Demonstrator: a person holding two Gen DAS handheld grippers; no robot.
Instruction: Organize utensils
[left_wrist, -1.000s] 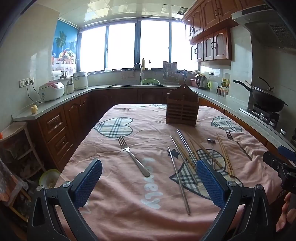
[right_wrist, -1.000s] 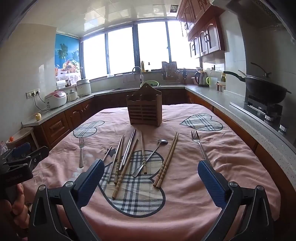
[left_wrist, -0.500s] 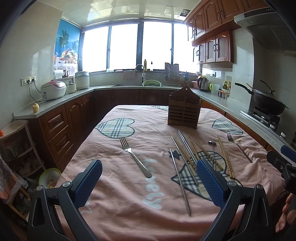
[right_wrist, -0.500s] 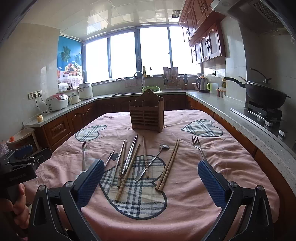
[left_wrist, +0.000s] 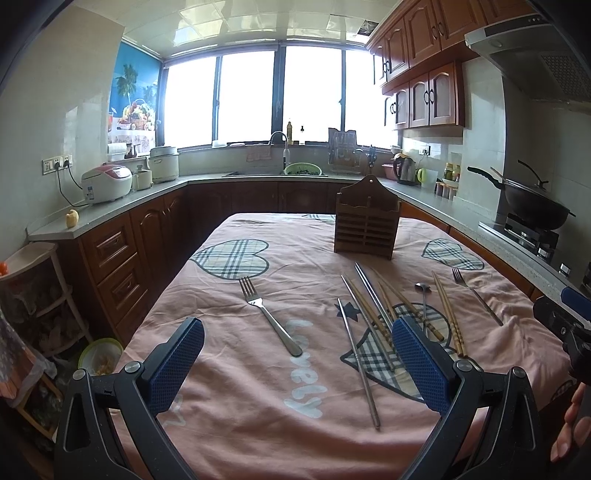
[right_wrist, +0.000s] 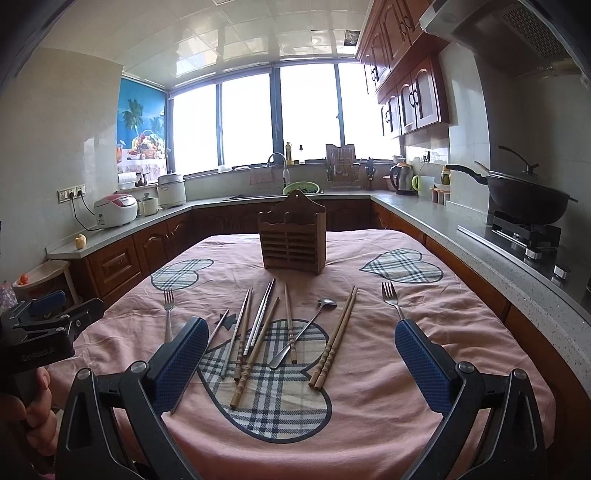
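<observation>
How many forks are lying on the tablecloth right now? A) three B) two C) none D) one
B: the right wrist view shows one fork at the left of the spread and a second fork at the right, both flat on the tablecloth, with the chopsticks and spoon between them.

The left gripper (left_wrist: 295, 363) and the right gripper (right_wrist: 297, 365) are both hovering level with blue-padded fingers (left_wrist: 419, 363) spread wide, gripping nothing.
</observation>
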